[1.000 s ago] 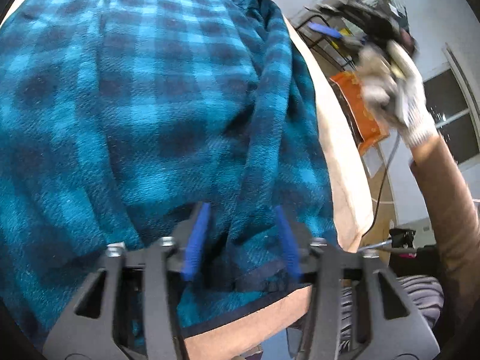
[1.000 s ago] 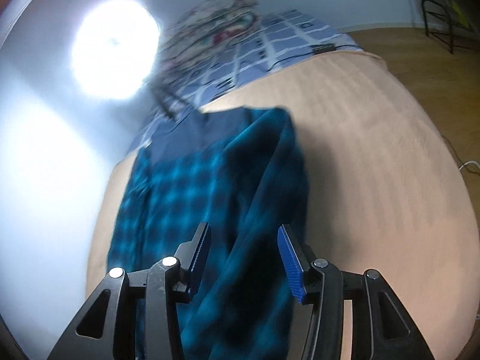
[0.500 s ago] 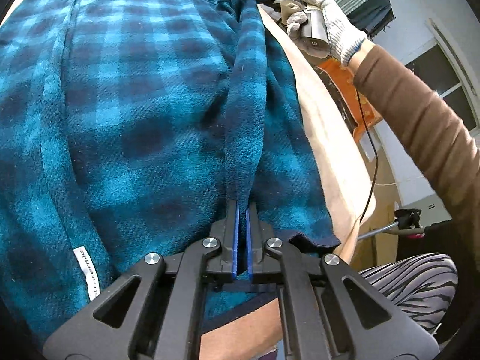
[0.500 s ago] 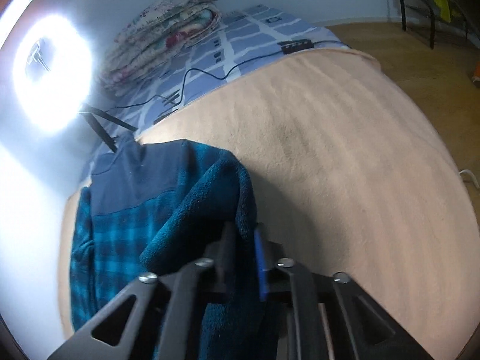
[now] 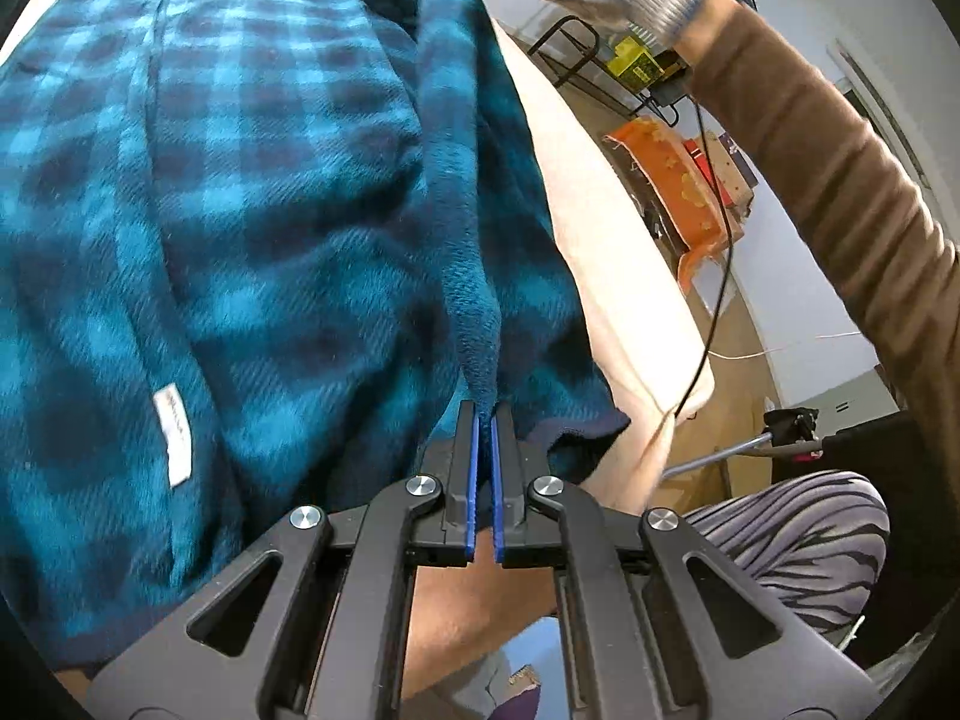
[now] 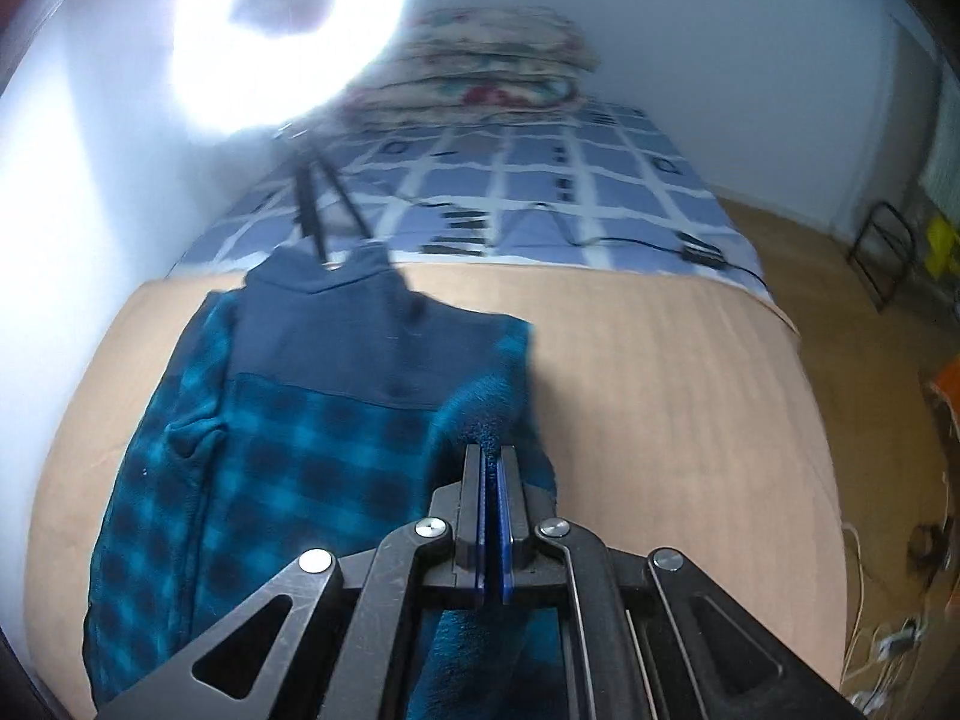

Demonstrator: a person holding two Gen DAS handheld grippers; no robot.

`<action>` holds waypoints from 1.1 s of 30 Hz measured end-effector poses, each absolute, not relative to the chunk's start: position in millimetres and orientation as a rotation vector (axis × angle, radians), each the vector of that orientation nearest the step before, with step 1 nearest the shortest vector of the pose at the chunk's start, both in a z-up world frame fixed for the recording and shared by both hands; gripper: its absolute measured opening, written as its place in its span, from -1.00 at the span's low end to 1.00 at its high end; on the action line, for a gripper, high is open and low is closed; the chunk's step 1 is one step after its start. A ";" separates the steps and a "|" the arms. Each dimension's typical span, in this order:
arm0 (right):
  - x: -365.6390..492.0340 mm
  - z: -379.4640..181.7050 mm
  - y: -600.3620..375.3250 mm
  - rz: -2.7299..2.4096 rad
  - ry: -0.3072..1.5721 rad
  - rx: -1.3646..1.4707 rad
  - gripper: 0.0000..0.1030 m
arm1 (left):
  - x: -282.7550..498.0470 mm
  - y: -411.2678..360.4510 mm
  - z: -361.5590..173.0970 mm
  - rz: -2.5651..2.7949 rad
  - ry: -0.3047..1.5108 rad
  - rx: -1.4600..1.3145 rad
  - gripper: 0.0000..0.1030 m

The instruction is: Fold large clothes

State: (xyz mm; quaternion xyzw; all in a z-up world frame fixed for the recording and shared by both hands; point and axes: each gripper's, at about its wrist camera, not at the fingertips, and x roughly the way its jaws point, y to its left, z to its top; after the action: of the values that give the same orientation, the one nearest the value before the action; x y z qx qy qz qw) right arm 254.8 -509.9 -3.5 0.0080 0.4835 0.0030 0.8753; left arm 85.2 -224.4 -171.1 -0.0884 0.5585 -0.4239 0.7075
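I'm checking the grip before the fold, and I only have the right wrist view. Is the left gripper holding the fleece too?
Observer: Yes. The left gripper is shut on a raised ridge of the fleece.
Operator: Which end is that?
Observer: The hem end, near the tan blanket's edge.
Operator: Anything I should know there?
Observer: A white label shows on the fleece, left of that gripper.

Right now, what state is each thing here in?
Left gripper: shut on the jacket's edge.
Right gripper: shut on the jacket's edge.
Jacket: spread on the bed, one side lifted.
Ring light: on.
Quilt: folded, at the bed's head.
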 end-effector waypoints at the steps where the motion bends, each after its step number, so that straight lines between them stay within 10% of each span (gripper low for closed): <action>1: 260.7 -7.7 -498.9 0.022 1.018 0.007 -0.99 | 85.5 -223.1 -171.0 -0.941 1.240 -0.197 -0.99; 15: 306.3 -116.3 -422.2 0.173 1.167 0.012 -0.85 | 89.8 -199.1 -180.6 -0.899 1.277 -0.205 -0.99; 23: 245.8 -41.2 -469.1 0.208 1.068 0.126 -0.44 | 82.7 -209.6 -178.3 -0.887 1.304 -0.213 -0.98; 33: 95.4 -20.7 -516.1 0.143 1.182 0.206 -0.18 | 85.2 -199.9 -164.5 -0.885 1.290 -0.264 -0.29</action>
State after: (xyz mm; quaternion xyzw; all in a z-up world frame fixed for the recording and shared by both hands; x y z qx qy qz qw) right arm 95.4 -516.1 -20.8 0.0971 0.5556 0.0674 0.8230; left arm 85.2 -199.9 -164.5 -0.1184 0.5794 -0.3977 0.7015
